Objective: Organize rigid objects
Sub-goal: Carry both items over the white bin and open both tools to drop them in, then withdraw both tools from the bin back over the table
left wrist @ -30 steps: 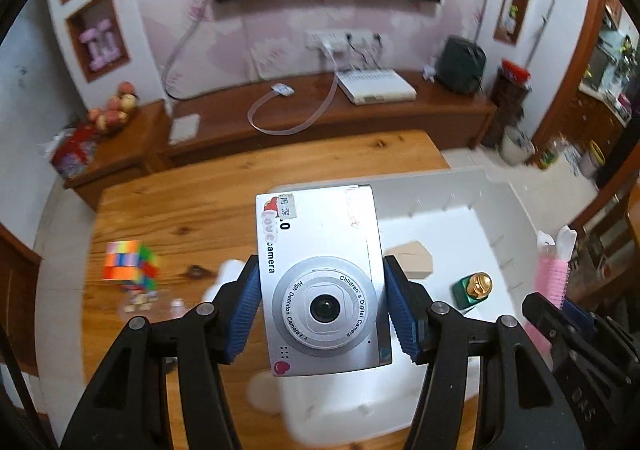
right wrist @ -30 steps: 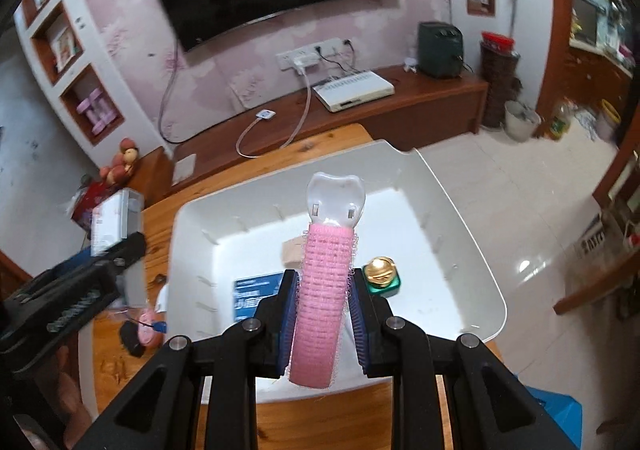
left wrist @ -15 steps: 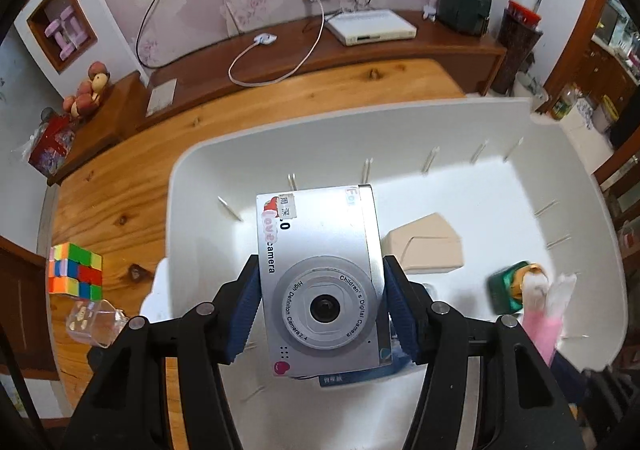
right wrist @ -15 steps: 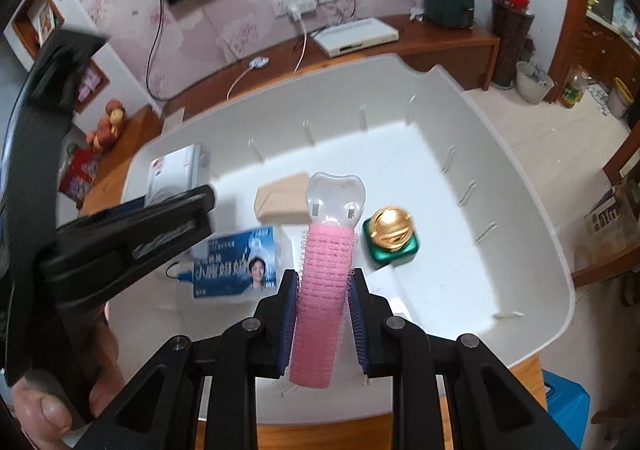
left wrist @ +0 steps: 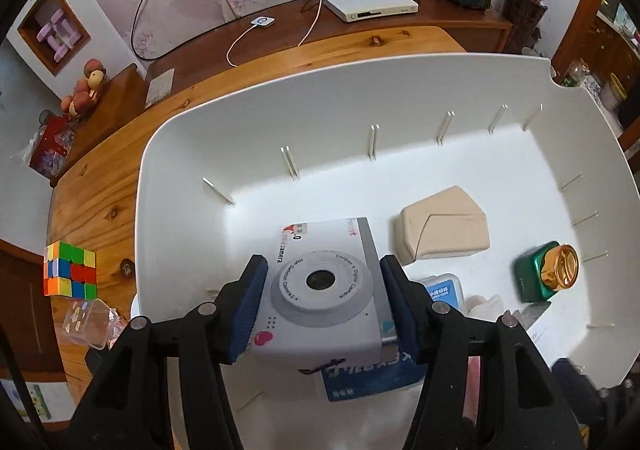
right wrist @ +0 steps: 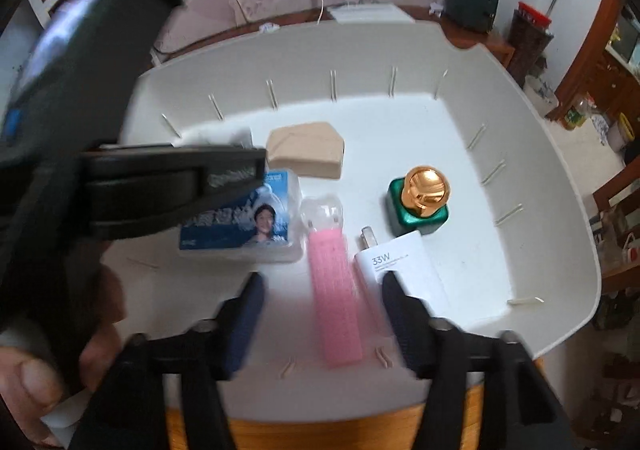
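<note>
While my left gripper (left wrist: pixel 320 314) pinches the camera (left wrist: pixel 324 290) by its two sides, blue pads pressed flat against the silver body, my right gripper (right wrist: pixel 320 314) stands spread: its jaws have just been opening, and the pink roller (right wrist: pixel 334 290) lies between them on the floor of the white bin (right wrist: pixel 520 154), touching neither pad. The roller is blurred, its clear plastic tip pointing to the far side.

Seen from the left wrist, the camera hangs lens up over the near left part of the bin, above a blue box (left wrist: pixel 372 378) whose edge shows beneath it. From the right wrist that box (right wrist: pixel 248 226) sits just left of the roller's tip, and the left gripper's dark body crosses over its left end. My left hand (right wrist: pixel 44 366) shows at the near left edge of that view.

Just right of the roller lies a white charger (right wrist: pixel 404 270), prongs pointing far. Beyond it stands a green bottle (right wrist: pixel 416 206) with a gold cap, upright on the bin floor. Farther and to the left rests a beige block (right wrist: pixel 308 154), apart from the bottle and near the box's far edge.

Outside the bin, on the wooden table (left wrist: pixel 100 186) to the left, a colour cube (left wrist: pixel 70 270) sits with a clear packet (left wrist: pixel 86 322) just nearer. Past the table runs a low wooden cabinet (left wrist: pixel 460 16) carrying a white set-top unit (left wrist: pixel 370 4) and a trailing white cable (left wrist: pixel 308 26), under a flowered pink wall.
</note>
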